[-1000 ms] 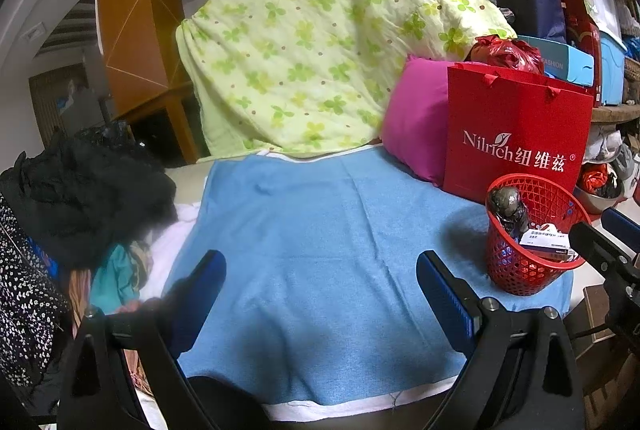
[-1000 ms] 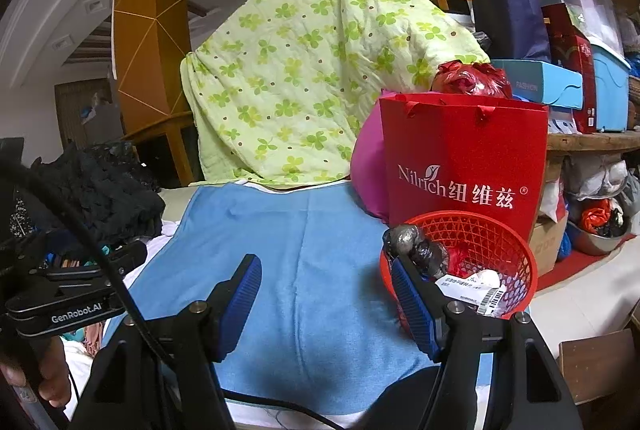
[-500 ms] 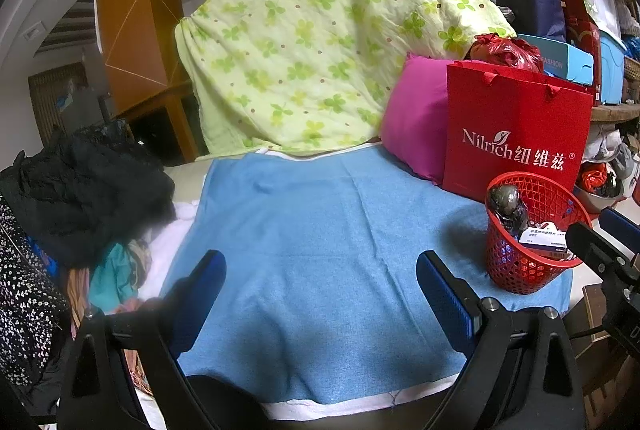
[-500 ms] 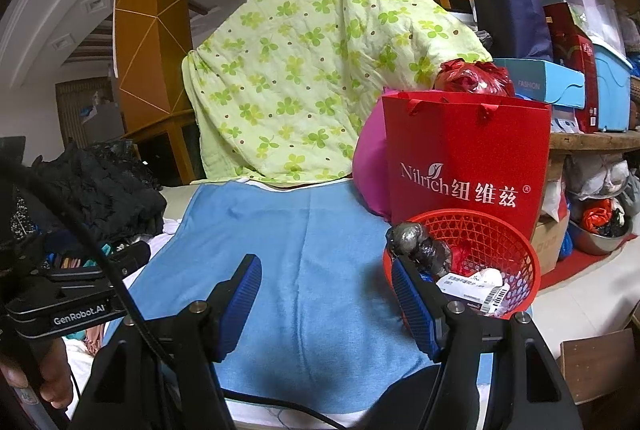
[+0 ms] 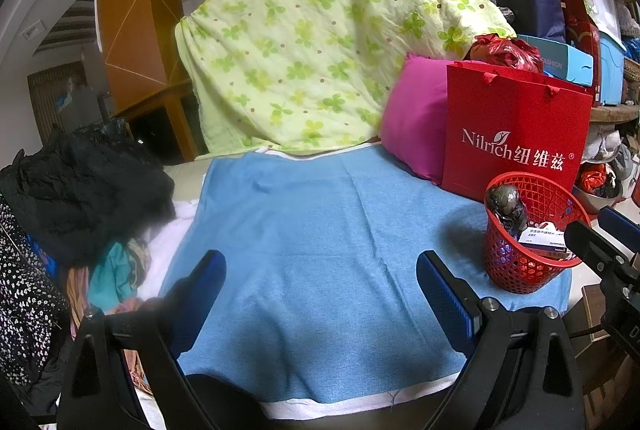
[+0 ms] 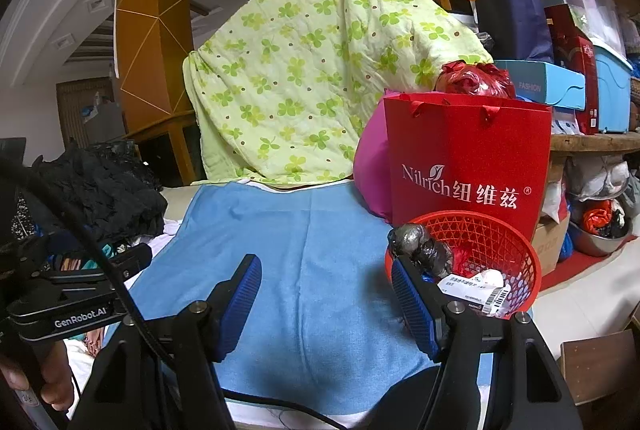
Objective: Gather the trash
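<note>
Left gripper (image 5: 320,286) hovered over the blue cloth (image 5: 320,230), jaws apart, nothing between them — likely parked because no loose trash showed on the cloth. Right gripper (image 6: 326,294) likewise gaped empty just beside the basket (image 6: 516,242), placed at the cloth's right edge for easy dropping. Trash (image 6: 420,250) already piled inside. Only in the right view: a hand (image 6: 52,382) on the left tool. Only in the left view: the basket's full side wall.
</note>
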Demonstrator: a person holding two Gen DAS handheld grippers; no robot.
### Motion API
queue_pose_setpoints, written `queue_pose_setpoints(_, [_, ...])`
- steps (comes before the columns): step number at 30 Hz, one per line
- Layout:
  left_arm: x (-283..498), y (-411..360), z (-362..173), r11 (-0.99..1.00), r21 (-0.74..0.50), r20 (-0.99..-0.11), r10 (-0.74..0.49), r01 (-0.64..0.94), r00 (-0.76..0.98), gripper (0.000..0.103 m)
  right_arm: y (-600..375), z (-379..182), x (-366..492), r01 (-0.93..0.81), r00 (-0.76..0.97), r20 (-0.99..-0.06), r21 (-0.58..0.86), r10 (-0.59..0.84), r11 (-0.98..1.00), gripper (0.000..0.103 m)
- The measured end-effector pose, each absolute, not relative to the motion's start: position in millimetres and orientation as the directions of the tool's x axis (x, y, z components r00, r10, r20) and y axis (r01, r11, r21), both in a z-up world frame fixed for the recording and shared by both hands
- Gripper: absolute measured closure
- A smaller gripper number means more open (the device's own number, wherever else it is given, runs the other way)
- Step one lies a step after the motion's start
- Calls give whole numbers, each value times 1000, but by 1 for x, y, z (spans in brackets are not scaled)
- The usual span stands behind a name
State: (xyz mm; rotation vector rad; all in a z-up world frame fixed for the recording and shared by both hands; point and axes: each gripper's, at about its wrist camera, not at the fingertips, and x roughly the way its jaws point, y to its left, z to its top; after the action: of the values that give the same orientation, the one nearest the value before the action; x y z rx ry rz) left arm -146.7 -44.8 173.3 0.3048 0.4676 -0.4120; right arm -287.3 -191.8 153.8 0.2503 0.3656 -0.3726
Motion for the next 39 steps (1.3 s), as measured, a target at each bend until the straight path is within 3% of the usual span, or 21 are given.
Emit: queue_pose_setpoints(39, [-148,-49,173,872,189,-494,-314,452,811,7,-197,155,-289,417,860,-391,173,-327,892,32])
